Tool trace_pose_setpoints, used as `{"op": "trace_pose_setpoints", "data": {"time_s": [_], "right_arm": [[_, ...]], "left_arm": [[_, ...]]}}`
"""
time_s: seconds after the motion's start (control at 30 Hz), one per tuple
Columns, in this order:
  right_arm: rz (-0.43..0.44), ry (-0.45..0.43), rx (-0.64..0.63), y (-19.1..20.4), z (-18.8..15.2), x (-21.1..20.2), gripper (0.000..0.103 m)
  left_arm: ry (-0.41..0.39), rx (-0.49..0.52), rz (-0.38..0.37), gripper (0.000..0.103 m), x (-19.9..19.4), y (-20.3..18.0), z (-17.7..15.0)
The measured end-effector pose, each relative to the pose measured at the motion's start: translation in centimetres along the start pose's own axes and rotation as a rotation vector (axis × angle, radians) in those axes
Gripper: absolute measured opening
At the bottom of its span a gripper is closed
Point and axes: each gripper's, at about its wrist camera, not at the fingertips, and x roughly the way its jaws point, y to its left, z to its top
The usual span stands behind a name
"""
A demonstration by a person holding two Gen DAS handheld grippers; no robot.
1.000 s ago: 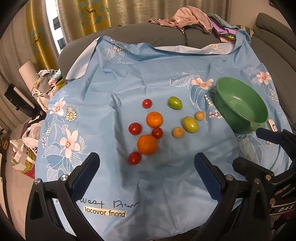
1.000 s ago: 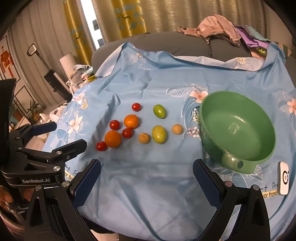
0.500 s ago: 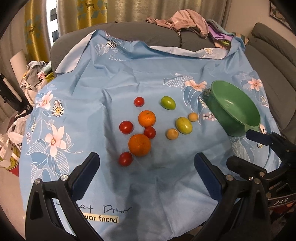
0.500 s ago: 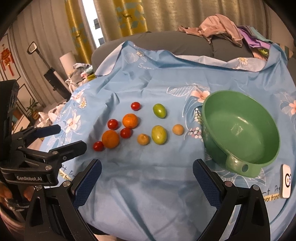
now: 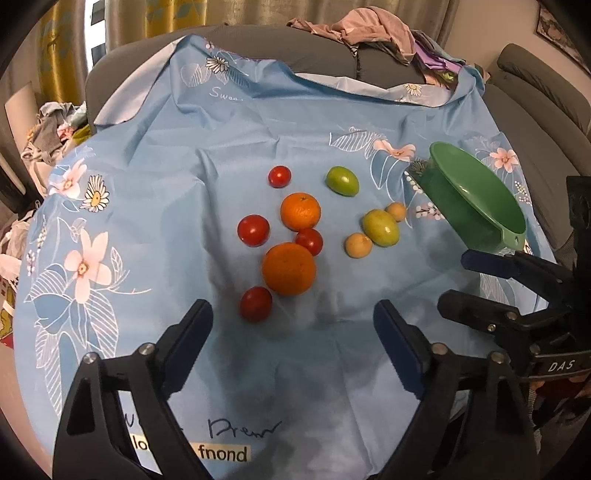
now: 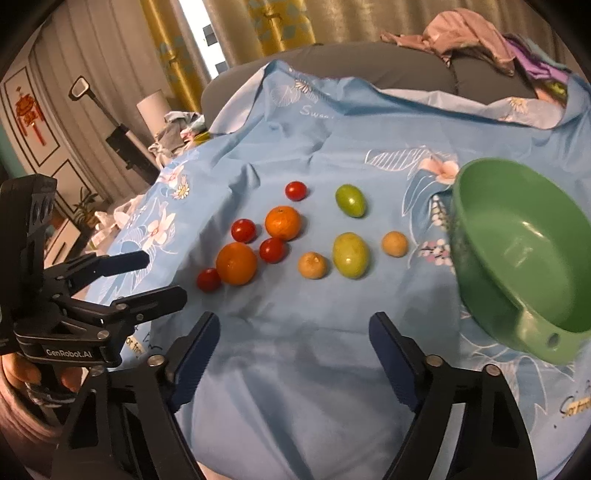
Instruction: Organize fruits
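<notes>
So the whole setup sits on a light blue floral cloth [image 5: 258,122] draped over what looks like a grey sofa, with a heap of clothes [image 5: 373,33] at the far edge. The left wrist view only catches the green bowl [image 5: 476,199] edge-on at the right, while the right wrist view looks straight into it [image 6: 517,254] — it has nothing in it, and its handle tab with a hole points toward the near side. The right view also shows the person's fingers wrapped round the left tool's grip at the lower left, plus a red wall ornament [image 6: 27,114] far left, neither of which the left view has.

Fruit count, all loose on the cloth left of the bowl: two oranges [image 5: 289,268], the bigger one near and the smaller one behind it; two green oval fruits [image 5: 380,227], one far and one close to the bowl; four red tomatoes [image 5: 253,230] scattered around the oranges; two small tan-yellow fruits [image 5: 358,245] flanking the nearer green one. Ten pieces total.

Left tongs [image 5: 293,328] are spread and closing, nothing between them — they hang over bare cloth just short of the nearest tomato. Right tongs [image 6: 293,332] are the same: spread, closing, only bare cloth between them.
</notes>
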Motion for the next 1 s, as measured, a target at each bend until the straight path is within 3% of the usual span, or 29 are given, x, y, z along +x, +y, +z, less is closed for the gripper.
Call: {"op": "trace_pose_setpoints", "data": {"time_s": [0.13,0.3,0.47,0.57,0.7,0.8,1.0], "right_arm": [[0.03,0.004,0.007,-0.2,0.4,0.8,0.076],[0.047,-0.023,0.023,-0.7,1.8,1.6,0.075],[0.06,-0.015,0.016,-0.8,3.7,2.8,0.075],[0.065,-0.007,0.003,-0.6,4.7,3.9,0.075],[0.074,0.016,-0.008,-0.4,5.9,5.6,0.075],[0.082,0.045,-0.016,-0.1,6.7,7.2,0.068],[0.071,0.099,-0.023,0.4,8.0,10.6,0.065]], "left_arm": [[0.01,0.012,-0.015,0.08,1.2,0.0,0.4],[0.055,0.041,-0.024,0.074,4.0,0.0,1.3],[0.091,0.081,-0.007,0.061,6.4,-0.2,2.2],[0.107,0.09,0.01,0.047,7.4,0.0,2.4],[0.11,0.067,-0.01,0.046,7.9,0.8,2.4],[0.098,0.045,-0.02,0.046,7.5,1.4,2.4],[0.019,-0.034,-0.057,0.046,4.4,3.3,2.9]]}}
